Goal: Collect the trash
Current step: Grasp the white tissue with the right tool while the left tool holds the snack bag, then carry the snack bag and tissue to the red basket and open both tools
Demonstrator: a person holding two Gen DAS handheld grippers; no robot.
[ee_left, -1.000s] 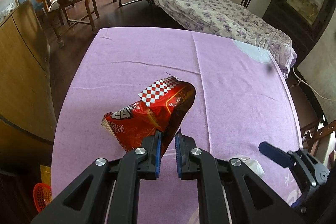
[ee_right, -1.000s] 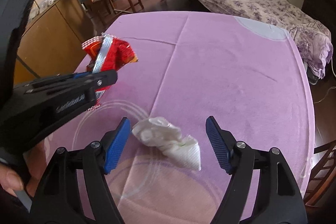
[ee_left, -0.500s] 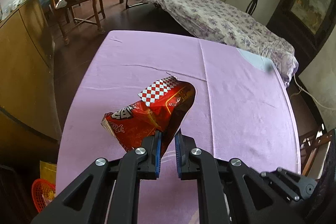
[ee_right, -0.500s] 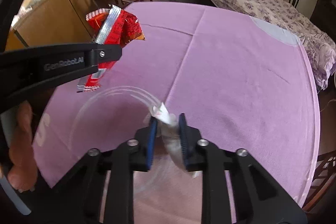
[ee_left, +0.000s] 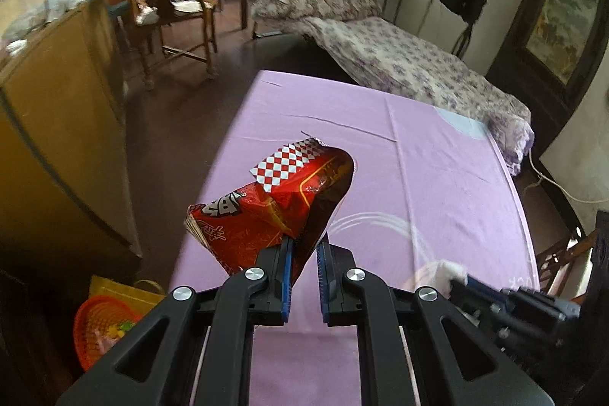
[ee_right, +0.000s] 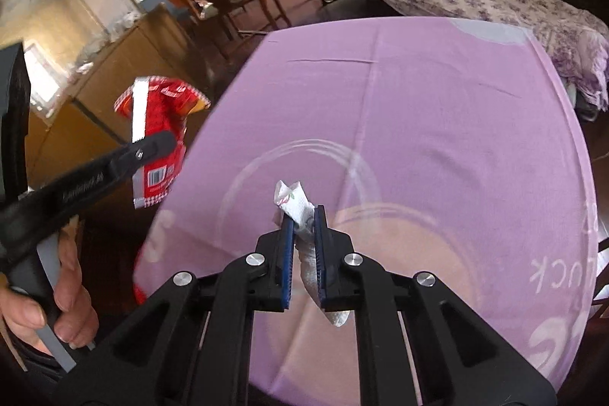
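Left gripper (ee_left: 304, 250) is clamped on the red snack bag (ee_left: 274, 204), and I've got it up off the purple tablecloth (ee_left: 437, 177), hanging out past the table's left edge. From the right wrist camera I see the bag's other face, the silver seam and barcode, which my left camera never shows me. That view also catches the person's hand (ee_right: 57, 295) wrapped round the left grip handle.

Right gripper (ee_right: 303, 219) has its jaws pinched on the crumpled white tissue (ee_right: 295, 202), part poking out in front of the pads and a tail hanging below them. It is lifted clear of the cloth. In the left view that tissue is only a white blur at the lower right, half hidden behind the right tool's dark frame.

Only the left camera gives me the floor beside the table: an orange mesh basket (ee_left: 102, 322) with a yellow bag (ee_left: 114, 292) just behind it, down at the lower left. A wooden cabinet (ee_left: 49, 124) stands alongside, chairs (ee_left: 171, 10) and a flowered bed (ee_left: 411, 63) beyond the table.
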